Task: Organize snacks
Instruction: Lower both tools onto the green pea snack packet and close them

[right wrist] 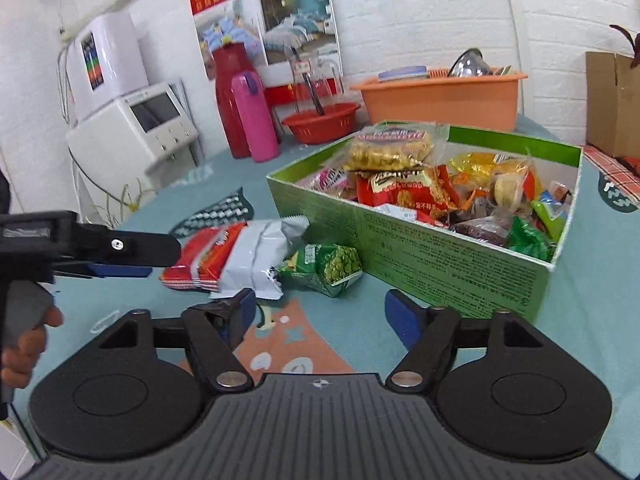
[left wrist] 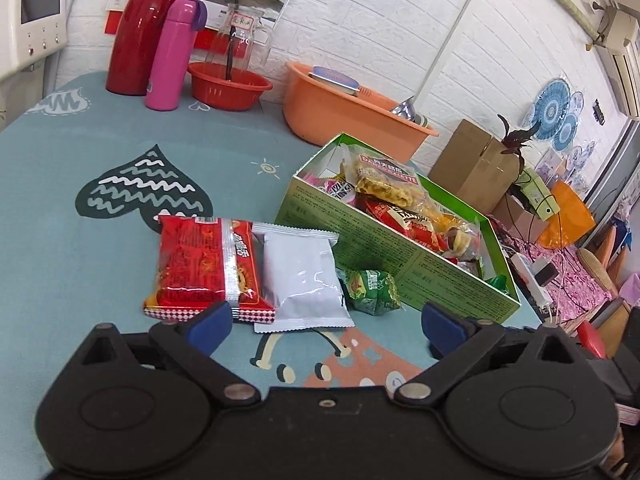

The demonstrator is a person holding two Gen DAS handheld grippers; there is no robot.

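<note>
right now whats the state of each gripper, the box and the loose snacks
left gripper: open, empty, low over the table
right gripper: open, empty
green box: open top, full of snacks
red packet: flat on the table, outside the box
white packet: sealed, lying beside the red packet
green pea packet: on the table against the box wall
pink bottle: upright, lid closed

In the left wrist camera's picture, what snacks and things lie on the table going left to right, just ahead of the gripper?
Red snack packet → white snack packet → small green pea packet → green box full of snacks.
</note>
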